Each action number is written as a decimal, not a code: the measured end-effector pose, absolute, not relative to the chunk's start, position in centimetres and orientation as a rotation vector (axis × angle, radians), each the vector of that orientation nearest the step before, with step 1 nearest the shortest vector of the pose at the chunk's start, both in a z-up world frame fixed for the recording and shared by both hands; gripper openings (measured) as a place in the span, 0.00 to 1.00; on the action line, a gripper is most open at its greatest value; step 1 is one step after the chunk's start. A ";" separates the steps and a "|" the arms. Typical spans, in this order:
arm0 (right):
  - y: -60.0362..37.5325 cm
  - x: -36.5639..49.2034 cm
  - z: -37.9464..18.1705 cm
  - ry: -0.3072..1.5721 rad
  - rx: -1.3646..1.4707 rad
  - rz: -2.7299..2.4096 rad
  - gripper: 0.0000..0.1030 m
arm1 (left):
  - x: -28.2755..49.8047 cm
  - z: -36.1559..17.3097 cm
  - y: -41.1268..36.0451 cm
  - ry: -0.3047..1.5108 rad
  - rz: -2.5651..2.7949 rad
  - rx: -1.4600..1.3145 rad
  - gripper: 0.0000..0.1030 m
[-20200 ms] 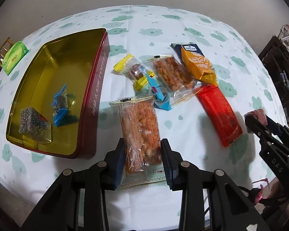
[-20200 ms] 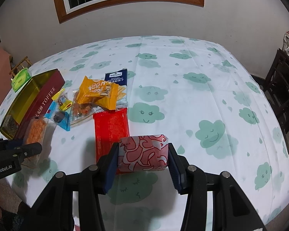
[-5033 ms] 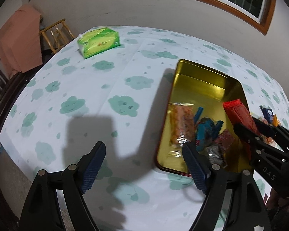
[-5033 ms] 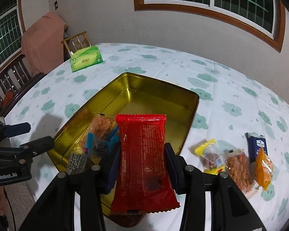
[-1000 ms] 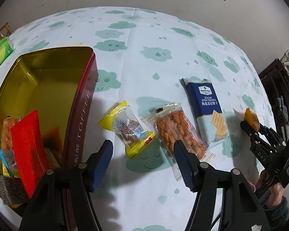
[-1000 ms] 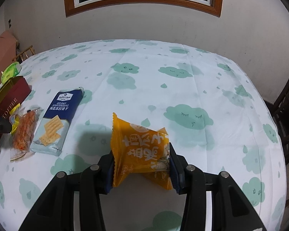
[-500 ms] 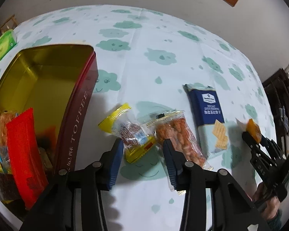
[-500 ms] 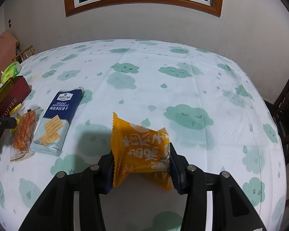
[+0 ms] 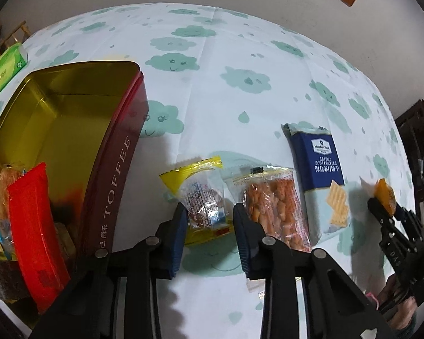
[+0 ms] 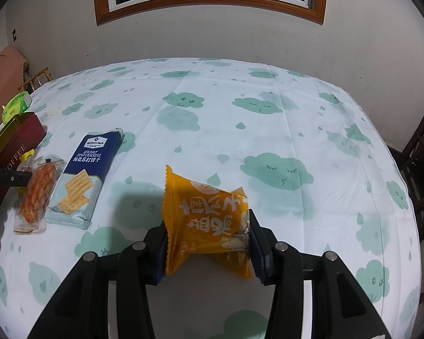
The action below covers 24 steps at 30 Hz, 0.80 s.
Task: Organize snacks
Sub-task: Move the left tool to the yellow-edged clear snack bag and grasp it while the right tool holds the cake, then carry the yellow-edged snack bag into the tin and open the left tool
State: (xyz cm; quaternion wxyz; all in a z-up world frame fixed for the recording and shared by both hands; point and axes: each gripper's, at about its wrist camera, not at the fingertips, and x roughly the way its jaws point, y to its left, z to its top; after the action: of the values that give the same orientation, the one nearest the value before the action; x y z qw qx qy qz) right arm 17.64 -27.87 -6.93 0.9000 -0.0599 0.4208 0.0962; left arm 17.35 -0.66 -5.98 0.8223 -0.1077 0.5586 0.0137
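My left gripper (image 9: 210, 220) points down at the table, its jaws closing with both pads against a clear snack packet with yellow ends (image 9: 203, 197). To its left stands the open gold-lined toffee tin (image 9: 118, 152), holding a red packet (image 9: 31, 220) and other snacks. To the right lie a clear bag of orange sticks (image 9: 271, 212) and a blue soda cracker pack (image 9: 322, 163). Above the tablecloth my right gripper (image 10: 207, 237) stays shut on an orange snack packet (image 10: 203, 220), right of the crackers (image 10: 84, 169).
A green tissue box (image 9: 4, 70) sits beyond the tin at the table's far left. Dark wooden chairs (image 10: 421, 169) stand off the table's right edge. A wall with a wood-framed window rises behind the table.
The left jaws have narrowed from wide apart to tight against the yellow-ended packet, and the gripper has come closer to it. The right gripper and its orange packet have not moved.
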 end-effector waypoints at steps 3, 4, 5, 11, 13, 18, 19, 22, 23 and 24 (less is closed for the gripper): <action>-27.9 17.6 -6.9 0.871 -0.124 0.199 0.46 | 17.2 -5.9 -0.8 1.188 0.020 -0.203 0.24; -27.9 17.6 -6.9 0.871 -0.124 0.199 0.46 | 17.2 -5.9 -0.9 1.189 0.015 -0.192 0.24; -27.9 17.6 -6.9 0.871 -0.124 0.199 0.46 | 17.1 -5.9 -0.9 1.190 0.011 -0.185 0.24; -27.9 17.7 -6.9 0.871 -0.124 0.199 0.46 | 16.7 -5.7 -1.3 1.191 0.001 -0.149 0.22; -27.9 17.7 -6.9 0.871 -0.124 0.200 0.46 | 16.6 -5.5 -1.4 1.188 -0.004 -0.138 0.22; -27.9 17.7 -6.9 0.871 -0.124 0.199 0.46 | 16.1 -5.0 -1.6 1.183 -0.026 -0.131 0.22; -27.9 17.7 -6.9 0.871 -0.124 0.199 0.46 | 16.0 -5.0 -1.7 1.182 -0.027 -0.129 0.22; -27.9 17.7 -6.9 0.871 -0.124 0.199 0.46 | 15.9 -4.8 -1.8 1.183 -0.036 -0.130 0.22; -27.9 17.7 -6.9 0.871 -0.124 0.200 0.46 | 15.8 -4.6 -1.8 1.180 -0.045 -0.130 0.21; -27.9 17.7 -6.9 0.871 -0.124 0.200 0.46 | 15.6 -4.4 -1.9 1.175 -0.049 -0.120 0.21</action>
State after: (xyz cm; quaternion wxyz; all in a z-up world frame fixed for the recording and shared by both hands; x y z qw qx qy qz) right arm 17.66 -27.88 -6.93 0.9001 -0.0599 0.4207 0.0965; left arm 15.59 -1.91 -4.43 0.8303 -0.0568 0.5540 -0.0232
